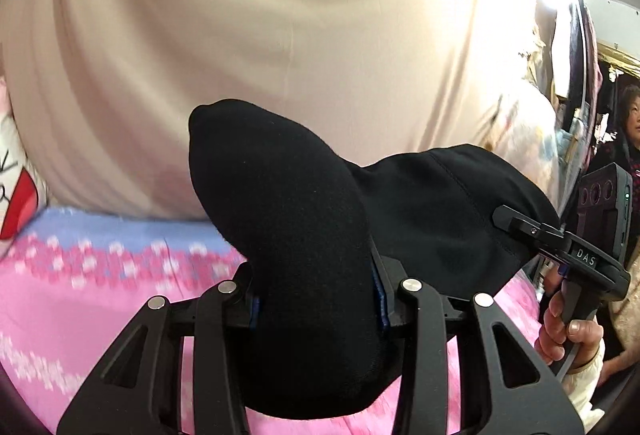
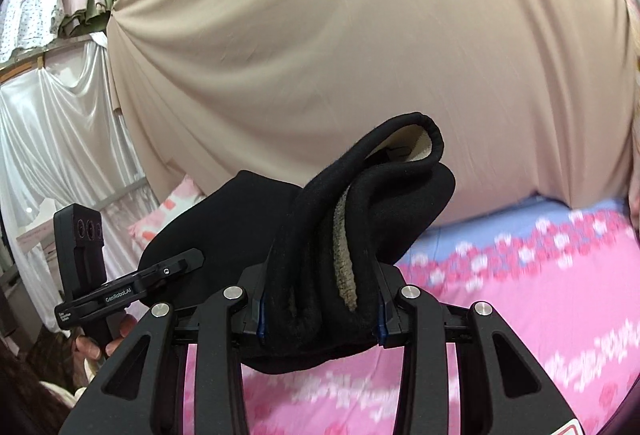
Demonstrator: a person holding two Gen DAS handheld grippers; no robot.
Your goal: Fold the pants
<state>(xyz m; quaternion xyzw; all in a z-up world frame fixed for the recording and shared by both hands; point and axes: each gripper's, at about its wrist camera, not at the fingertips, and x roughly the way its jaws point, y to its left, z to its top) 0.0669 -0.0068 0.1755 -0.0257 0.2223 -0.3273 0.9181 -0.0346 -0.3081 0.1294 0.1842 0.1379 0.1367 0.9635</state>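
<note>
Backdrop: beige cloth (image 1: 280, 15) hangs behind your bed.
Bed: pink floral sheet (image 2: 520, 295) under both your tools.
Pants: black pants (image 1: 304, 235) lifted off the sheet, stretched between your two grippers; thick fold bulges forward over the left one.
Left gripper (image 1: 318, 299): jaws partly closed, clamped on the bunched black fabric.
Right gripper (image 2: 320, 311): jaws narrow, pinching the pants' waistband edge; grey lining strip (image 2: 344, 267) shows in the fold.

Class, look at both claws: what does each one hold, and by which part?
Both grip the black pants: the left claw pinches a bunched fold, the right claw a bunched edge showing the pale lining.
</note>
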